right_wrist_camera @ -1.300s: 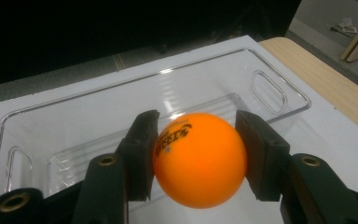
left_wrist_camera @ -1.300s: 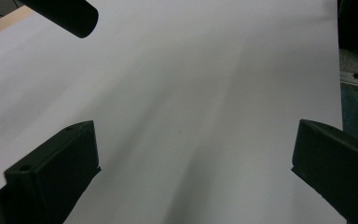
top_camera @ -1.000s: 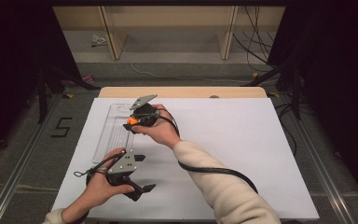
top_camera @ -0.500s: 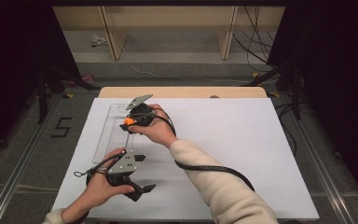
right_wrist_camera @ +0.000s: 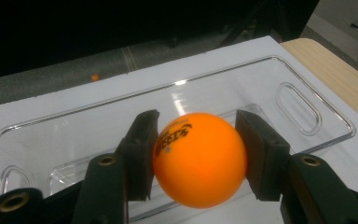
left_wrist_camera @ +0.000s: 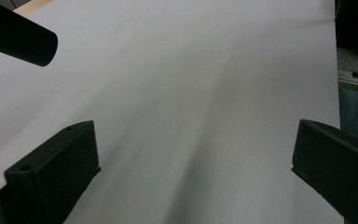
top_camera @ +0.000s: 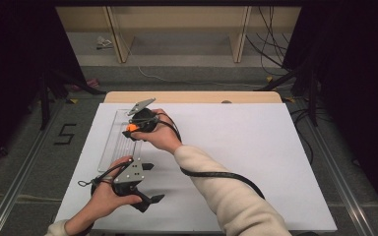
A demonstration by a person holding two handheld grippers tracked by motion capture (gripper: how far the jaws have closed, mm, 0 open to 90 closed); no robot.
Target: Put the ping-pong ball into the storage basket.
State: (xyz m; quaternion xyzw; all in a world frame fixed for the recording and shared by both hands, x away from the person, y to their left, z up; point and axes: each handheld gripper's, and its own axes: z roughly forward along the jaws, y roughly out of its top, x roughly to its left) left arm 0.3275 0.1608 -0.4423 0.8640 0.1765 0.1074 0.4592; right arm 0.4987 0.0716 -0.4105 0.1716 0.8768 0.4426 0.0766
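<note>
Orange ball (right_wrist_camera: 199,158) clamped in right tool (right_wrist_camera: 196,154) over clear tray (right_wrist_camera: 303,109) — left tool (left_wrist_camera: 191,177) gapes empty

The person wears a cream long sleeve (top_camera: 236,201) on the right arm, with a cuff of the same cream at the left wrist. Each hand carries a black gripper topped by a grey three-cornered plate with small screws: the left gripper (top_camera: 147,183) and the right gripper (top_camera: 130,129). A thick black cable (top_camera: 216,174) trails from the right one, and its black jaw arms show brass-coloured rivets.
</note>
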